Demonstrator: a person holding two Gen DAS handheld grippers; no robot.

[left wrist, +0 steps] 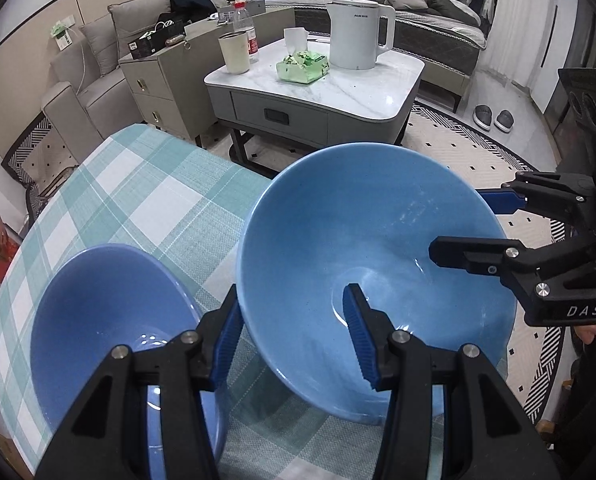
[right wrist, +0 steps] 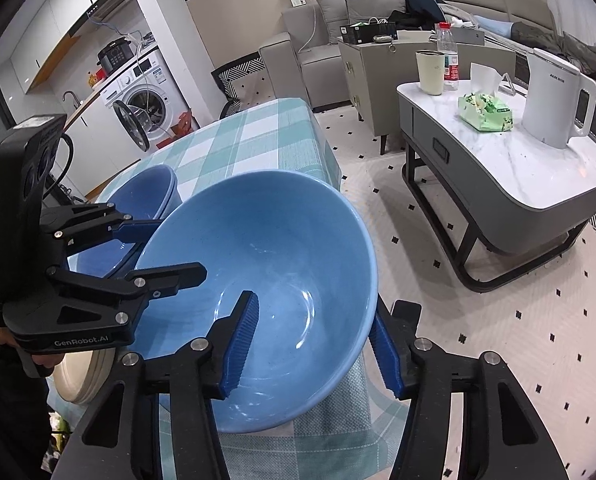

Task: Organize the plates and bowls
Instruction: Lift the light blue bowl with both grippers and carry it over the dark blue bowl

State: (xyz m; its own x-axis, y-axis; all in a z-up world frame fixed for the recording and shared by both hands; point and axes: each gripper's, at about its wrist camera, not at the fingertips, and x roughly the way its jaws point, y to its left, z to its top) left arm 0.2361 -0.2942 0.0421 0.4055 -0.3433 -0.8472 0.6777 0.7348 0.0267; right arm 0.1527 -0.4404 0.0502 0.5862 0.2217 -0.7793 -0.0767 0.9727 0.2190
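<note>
Big blue bowl (left wrist: 362,240) tilted at surface (left wrist: 145,184) edge. Left hand-held gripper (left wrist: 293,336) pinches its near rim. Right hand-held gripper (right wrist: 314,344) straddles rim; grip unclear. Step: lifting bowl. Next, likely: stack into small blue bowl (left wrist: 105,312) beside it, lowering gently.

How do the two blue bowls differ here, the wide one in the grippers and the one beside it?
The wide light-blue bowl is larger and paler than the darker blue bowl. The wide bowl is tilted, with the left gripper and the right gripper each straddling its rim; the darker bowl sits upright on the checked tablecloth with no gripper on it. Both are glossy, blue and empty.
</note>
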